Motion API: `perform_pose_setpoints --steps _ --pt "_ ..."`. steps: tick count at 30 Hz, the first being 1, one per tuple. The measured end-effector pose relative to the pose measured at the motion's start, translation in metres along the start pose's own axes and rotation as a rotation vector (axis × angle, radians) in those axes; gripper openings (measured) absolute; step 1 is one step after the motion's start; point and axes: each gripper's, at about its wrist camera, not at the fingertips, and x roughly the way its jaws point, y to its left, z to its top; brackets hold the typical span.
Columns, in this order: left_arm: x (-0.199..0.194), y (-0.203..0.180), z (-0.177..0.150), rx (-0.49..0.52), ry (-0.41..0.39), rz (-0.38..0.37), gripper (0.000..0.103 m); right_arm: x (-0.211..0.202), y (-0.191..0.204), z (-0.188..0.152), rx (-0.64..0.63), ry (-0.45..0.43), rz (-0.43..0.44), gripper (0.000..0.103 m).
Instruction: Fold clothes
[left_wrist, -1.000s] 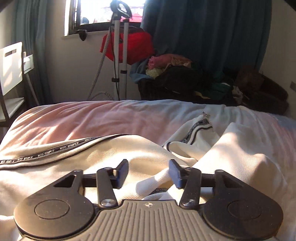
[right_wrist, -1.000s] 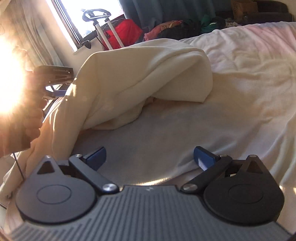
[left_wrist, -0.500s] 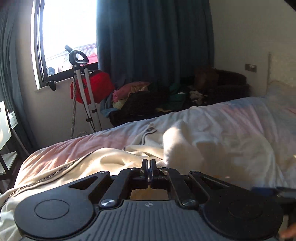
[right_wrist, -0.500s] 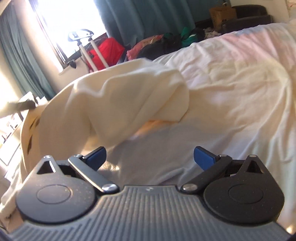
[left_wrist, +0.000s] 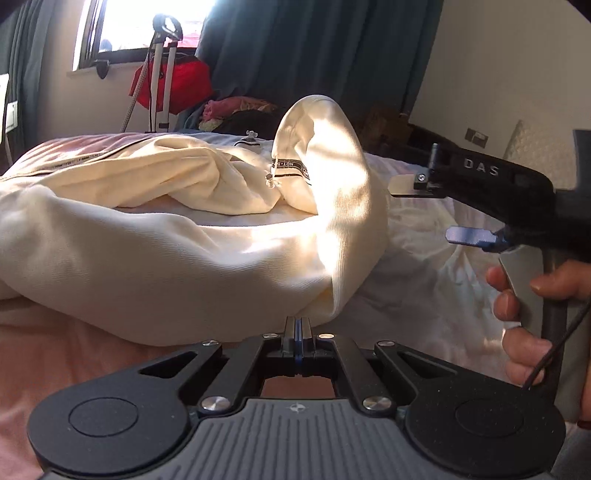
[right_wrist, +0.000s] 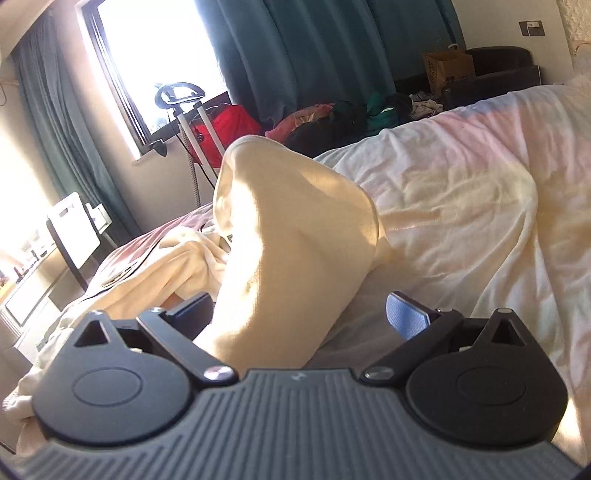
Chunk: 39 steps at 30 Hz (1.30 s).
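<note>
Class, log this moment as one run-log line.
left gripper: shut on cream garment | right gripper: open, fabric between fingers | bed sheet: underneath

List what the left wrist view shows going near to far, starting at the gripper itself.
Left gripper, shut on the cream garment → its raised striped-trim fold → pile of clothes beyond the bed → red bag → window.
</note>
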Motion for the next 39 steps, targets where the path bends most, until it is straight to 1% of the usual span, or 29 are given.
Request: perform_pose_setpoints --steps 2,5,8,11,13,14,16,17,18,19,20,21,22,23,24,26,31,33,34,37,38,39 --pt "-0.005 0.006 0.001 -0.035 -0.015 -0.011 0.001 -0.008 0.004 0.001 -0.01 -0.014 0.015 0.102" --pt "-0.017 0.013 0.005 -0.058 -0.057 -0.017 0.003 -0.01 0.013 0.008 -0.029 -0.014 0.037 0.102" --pt "-0.026 0.017 0.01 -0.034 -0.096 0.026 0.003 0.006 0.033 0.021 -0.086 0.002 0.024 0.102" --pt "-0.032 0.033 0.014 -0.07 -0.128 0.019 0.003 0.036 0.058 0.038 -0.154 0.024 -0.022 0.102" --pt "-0.034 0.044 0.017 -0.102 -0.146 0.011 0.003 0.068 0.079 0.052 -0.227 0.041 -0.081 0.102" --pt "-0.034 0.051 0.018 -0.123 -0.148 0.005 0.003 0.086 0.089 0.056 -0.266 0.065 -0.119 0.102" --pt "-0.032 0.066 0.019 -0.157 -0.153 0.001 0.003 0.125 0.089 0.068 -0.246 0.132 -0.198 0.102" --pt "-0.031 0.072 0.019 -0.164 -0.157 0.003 0.003 0.144 0.089 0.073 -0.235 0.165 -0.235 0.099" --pt "-0.03 0.077 0.019 -0.168 -0.164 0.003 0.004 0.153 0.087 0.076 -0.213 0.185 -0.245 0.086" --pt "-0.029 0.082 0.018 -0.166 -0.176 0.01 0.004 0.163 0.084 0.078 -0.19 0.204 -0.254 0.065" --pt "-0.027 0.085 0.018 -0.166 -0.184 0.015 0.004 0.173 0.082 0.081 -0.167 0.224 -0.264 0.054" --pt "-0.025 0.088 0.019 -0.171 -0.187 0.018 0.004 0.183 0.08 0.084 -0.145 0.243 -0.274 0.025" --pt "-0.023 0.091 0.018 -0.182 -0.189 0.015 0.004 0.187 0.081 0.087 -0.135 0.254 -0.301 0.006" --pt "-0.022 0.094 0.018 -0.194 -0.193 0.01 0.004 0.188 0.083 0.092 -0.119 0.256 -0.318 0.006" --pt "-0.022 0.096 0.019 -0.204 -0.198 0.004 0.004 0.186 0.087 0.1 -0.102 0.239 -0.314 0.006" --pt "-0.023 0.098 0.019 -0.211 -0.218 -0.004 0.004 0.171 0.096 0.12 -0.092 0.166 -0.269 0.006" --pt "-0.031 0.098 0.019 -0.218 -0.237 -0.008 0.004 0.103 0.082 0.175 0.037 -0.082 -0.082 0.006" --pt "-0.034 0.095 0.019 -0.218 -0.241 -0.009 0.004 0.065 0.051 0.181 0.133 -0.203 -0.027 0.006" --pt "-0.035 0.093 0.02 -0.218 -0.242 -0.011 0.004 0.051 0.032 0.178 0.189 -0.24 -0.027 0.006" --pt "-0.039 0.083 0.017 -0.191 -0.249 -0.005 0.004 0.029 -0.035 0.144 0.342 -0.23 -0.178 0.008" --pt "-0.041 0.08 0.016 -0.178 -0.245 0.005 0.004 0.027 -0.061 0.127 0.4 -0.186 -0.223 0.009" --pt "-0.042 0.076 0.015 -0.168 -0.239 0.013 0.004 0.029 -0.086 0.107 0.465 -0.121 -0.25 0.009"
